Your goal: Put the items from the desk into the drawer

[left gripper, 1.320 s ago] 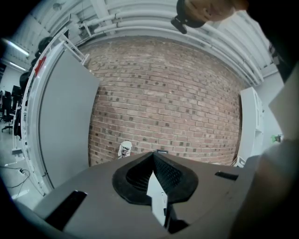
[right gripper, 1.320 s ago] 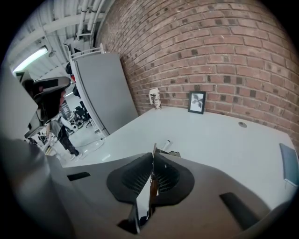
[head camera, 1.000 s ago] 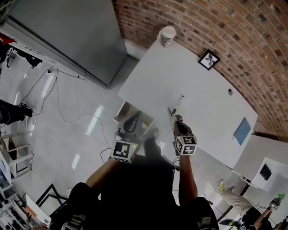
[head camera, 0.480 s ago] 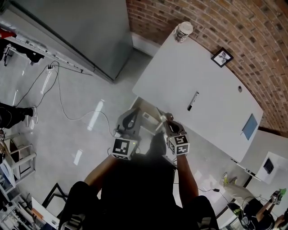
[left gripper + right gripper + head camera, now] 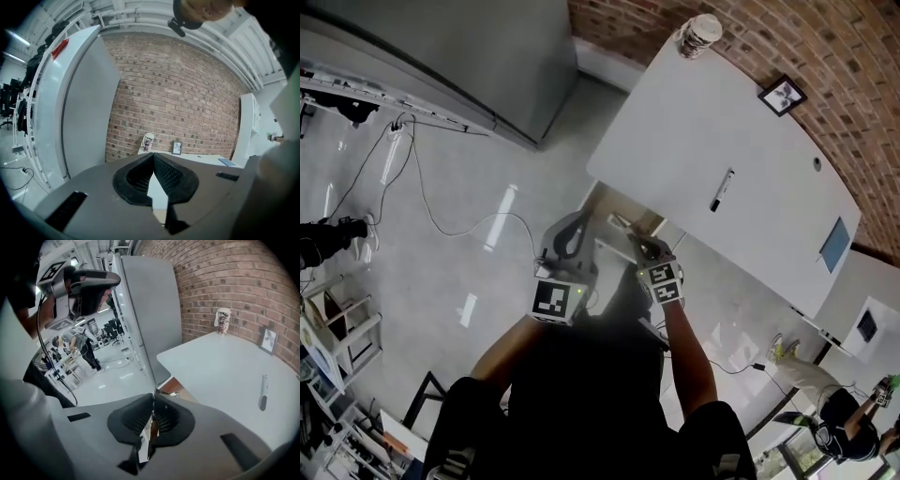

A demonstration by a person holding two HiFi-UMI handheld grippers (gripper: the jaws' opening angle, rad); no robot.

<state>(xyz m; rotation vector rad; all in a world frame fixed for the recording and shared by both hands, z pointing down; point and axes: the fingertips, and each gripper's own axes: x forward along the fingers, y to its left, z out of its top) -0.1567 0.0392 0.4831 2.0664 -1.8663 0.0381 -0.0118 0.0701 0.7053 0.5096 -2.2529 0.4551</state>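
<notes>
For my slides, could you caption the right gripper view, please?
Right gripper holding a thin flat item; pen and cup on desk.

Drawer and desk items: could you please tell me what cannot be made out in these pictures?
1. Drawer contents: head view, mostly covered by the right gripper and the desk edge.
2. Thin flat item in the right gripper's shut jaws: right gripper view, edge-on, identity unclear.
3. Cup print: too small in every view.

marker (image 5: pixel 722 190) on desk (image 5: pixel 675 131), cup (image 5: pixel 698 36) behind
</notes>
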